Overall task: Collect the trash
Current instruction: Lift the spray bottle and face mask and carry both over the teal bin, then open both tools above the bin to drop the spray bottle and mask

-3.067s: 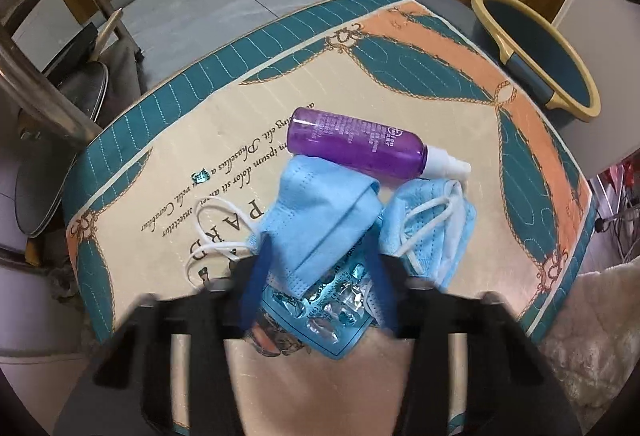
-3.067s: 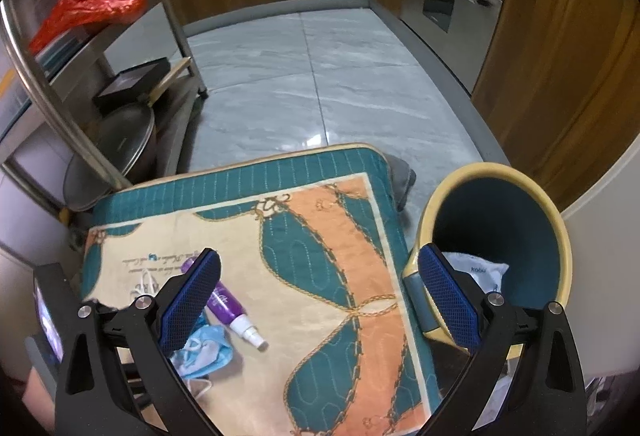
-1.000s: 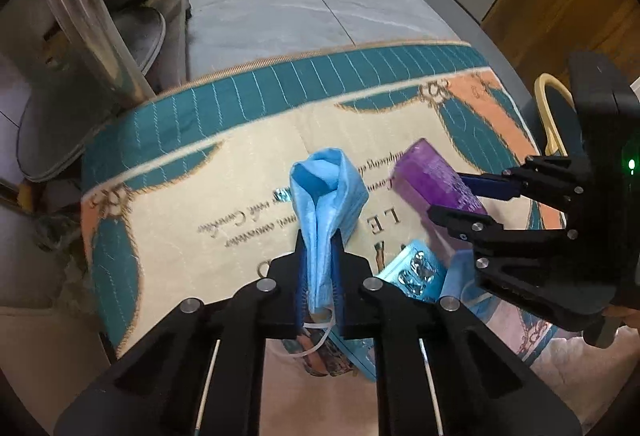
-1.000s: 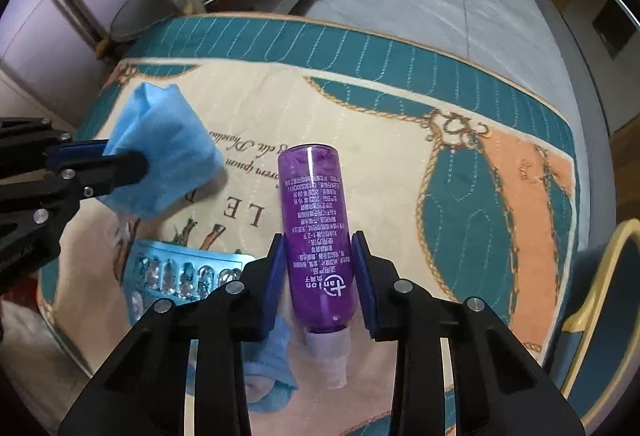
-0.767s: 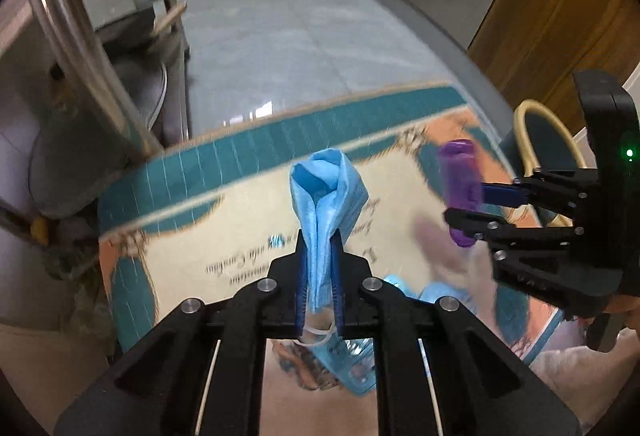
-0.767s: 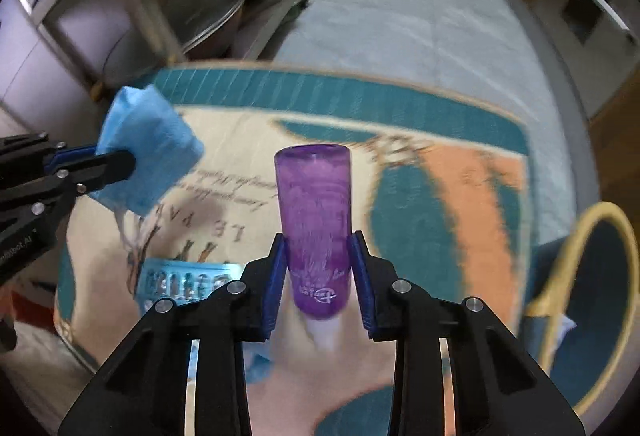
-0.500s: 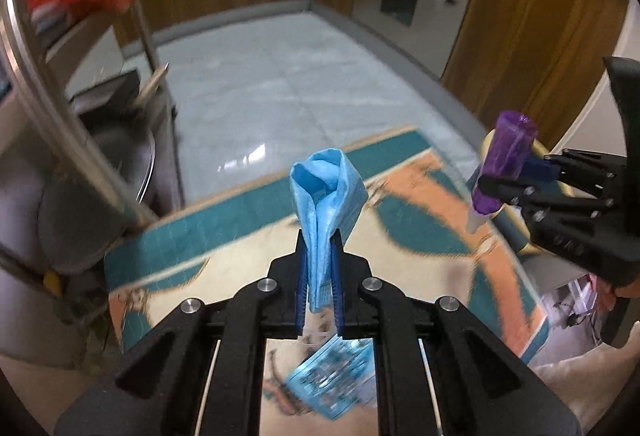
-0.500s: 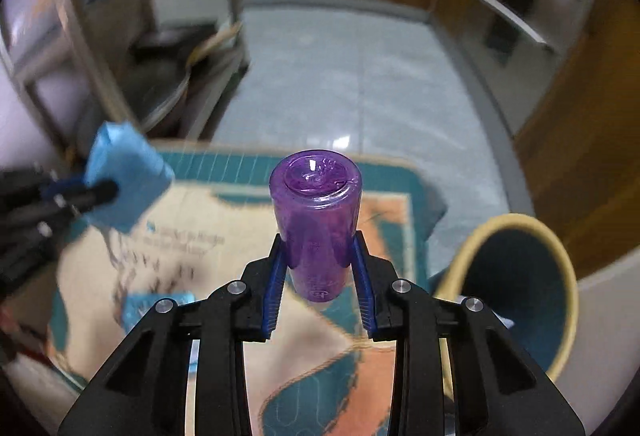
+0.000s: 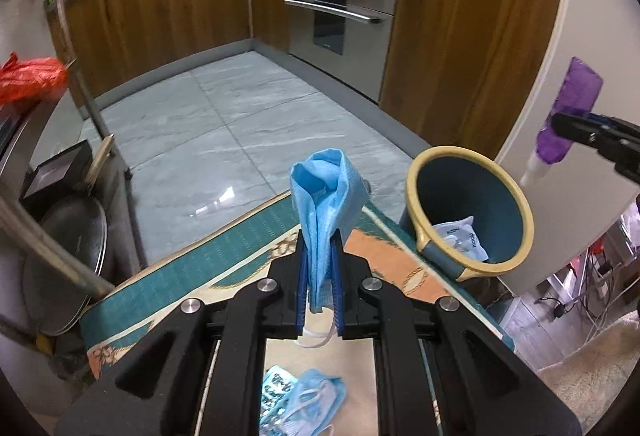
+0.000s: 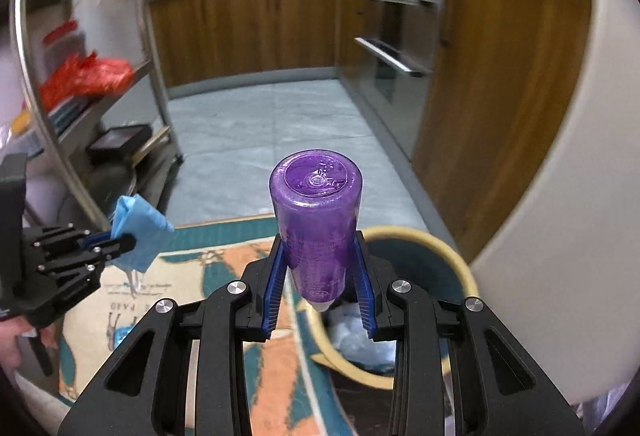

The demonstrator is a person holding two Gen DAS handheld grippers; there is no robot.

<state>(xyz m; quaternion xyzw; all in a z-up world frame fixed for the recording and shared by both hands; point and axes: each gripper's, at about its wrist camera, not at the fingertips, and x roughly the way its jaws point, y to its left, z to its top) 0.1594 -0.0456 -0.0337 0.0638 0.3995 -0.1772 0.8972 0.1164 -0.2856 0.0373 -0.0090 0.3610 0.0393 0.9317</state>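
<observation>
At the far left stands a metal rack (image 9: 60, 140) carrying one red plastic bag (image 9: 30, 80), one black box (image 9: 56, 172) and one dark pan (image 9: 68, 248). Next to it lies one patterned mat (image 9: 224, 260) in teal, cream and orange; what lies under it cannot be told. Two loose things rest on the mat's near part: one blister pack (image 9: 276, 388) and one crumpled blue face mask (image 9: 316, 396), touching each other.

The left gripper (image 9: 319, 288) is raised above the mat, its fingers (image 9: 301, 284) drawn narrow and pinching a second blue face mask (image 9: 324, 204), folded and standing upright out of them, with a white ear loop dangling below.

Right of the mat sits one round bin (image 9: 468, 268), teal with a yellow rim, beside a white wall; pale wrappers (image 9: 460, 236) lie inside.

Furthest right, the right gripper (image 10: 319, 296) clamps one purple spray bottle (image 10: 316, 220) between its blue fingers (image 10: 274, 284), base towards the camera and white nozzle pointing down. In the right wrist view the bottle hangs over the bin's near rim; from the left wrist view it sits above and to the right of the bin.
</observation>
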